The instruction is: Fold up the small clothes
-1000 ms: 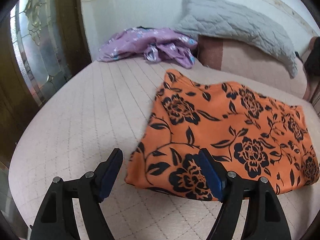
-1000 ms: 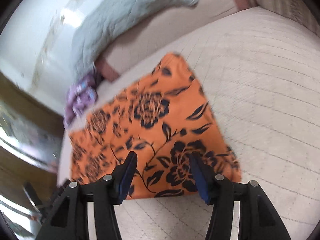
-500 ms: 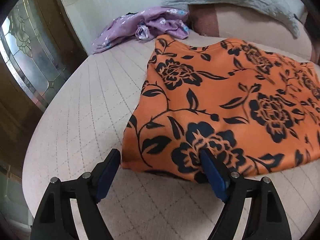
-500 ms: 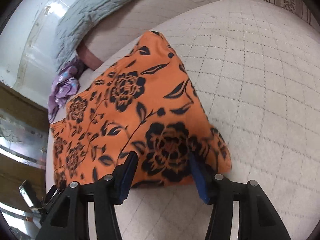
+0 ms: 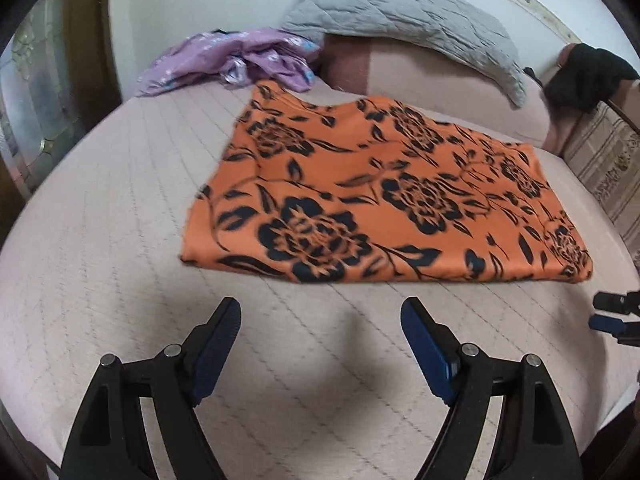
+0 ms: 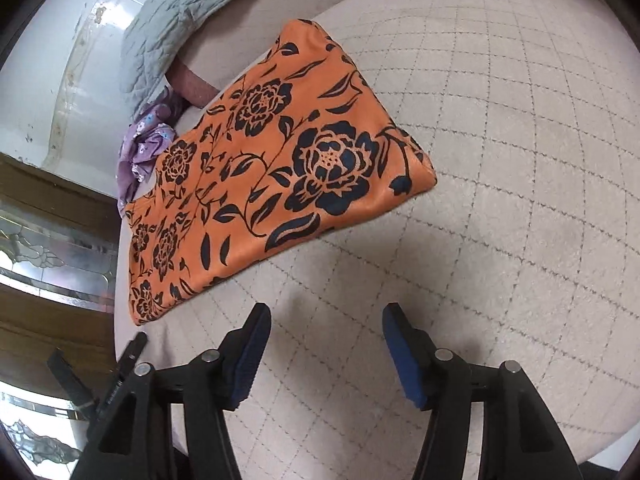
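An orange cloth with black flowers (image 5: 380, 196) lies folded flat on the quilted bed; the right wrist view shows it too (image 6: 264, 168). My left gripper (image 5: 320, 312) stands open over bare quilt just short of the cloth's near edge, nothing between its blue pads. My right gripper (image 6: 324, 316) hangs a little back from the cloth's near edge; its jaws are opening and hold nothing. The tips of the right gripper (image 5: 612, 312) show at the right edge of the left wrist view.
A crumpled purple flowered garment (image 5: 236, 60) lies at the back of the bed beside a grey quilted pillow (image 5: 404, 20). A dark garment (image 5: 584, 76) hangs at the back right. A wooden door with patterned glass (image 5: 36, 92) stands at the left. The bed's edge (image 6: 116, 320) runs close on the left.
Both grippers have drawn back from the orange cloth's near edge, which lay between their fingers before. The cloth now lies flat on the bed ahead of them.
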The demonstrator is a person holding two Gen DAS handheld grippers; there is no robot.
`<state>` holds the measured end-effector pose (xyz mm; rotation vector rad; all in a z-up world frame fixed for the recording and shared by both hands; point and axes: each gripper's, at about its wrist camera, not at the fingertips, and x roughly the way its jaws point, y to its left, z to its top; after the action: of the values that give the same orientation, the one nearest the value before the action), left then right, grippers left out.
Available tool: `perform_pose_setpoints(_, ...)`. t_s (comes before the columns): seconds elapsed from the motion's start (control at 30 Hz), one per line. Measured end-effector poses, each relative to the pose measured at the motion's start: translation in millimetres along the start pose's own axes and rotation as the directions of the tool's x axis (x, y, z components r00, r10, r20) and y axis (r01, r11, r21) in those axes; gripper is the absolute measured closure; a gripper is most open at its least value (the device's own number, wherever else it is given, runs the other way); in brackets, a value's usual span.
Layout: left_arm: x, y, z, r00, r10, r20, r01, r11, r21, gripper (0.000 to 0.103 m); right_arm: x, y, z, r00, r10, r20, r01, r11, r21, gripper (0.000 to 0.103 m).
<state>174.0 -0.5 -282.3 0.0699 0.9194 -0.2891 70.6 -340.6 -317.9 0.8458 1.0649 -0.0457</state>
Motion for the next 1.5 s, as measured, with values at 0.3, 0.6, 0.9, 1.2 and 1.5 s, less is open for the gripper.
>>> perform_pose_setpoints(0.3, 24, -12, 18, 0.998, -0.006, -0.07, 0.001, 0.997, -0.077, 0.017, 13, -6, 14, 0.994, 0.111, -0.022, -0.108, 0.989, 0.099, 0.032)
perform_pose_setpoints(0.6, 47, 25, 44, 0.987, -0.15, -0.06, 0.121, 0.932, -0.342, 0.017, 30, -34, 39, 0.96, 0.252, 0.125, -0.277, 0.923, 0.265, 0.032)
perform_pose_setpoints(0.9, 50, 49, 64, 0.98, -0.193, 0.053, 0.194, 0.85, -0.49, 0.016, 51, -20, 72, 0.937, 0.268, 0.225, -0.323, 0.91, 0.261, 0.025)
perform_pose_setpoints(1.2, 47, 64, 61, 0.989, -0.128, 0.077, 0.149, 0.829, -0.539, 0.064, 71, -11, 86, 0.957, 0.176, 0.231, -0.23, 0.945, 0.232, 0.082)
perform_pose_setpoints(1.5, 24, 87, 21, 0.972, -0.227, 0.052, 0.199, 0.694, -0.692, 0.032, 71, -13, 84, 0.961, 0.18, 0.211, -0.228, 0.946, 0.232, 0.082)
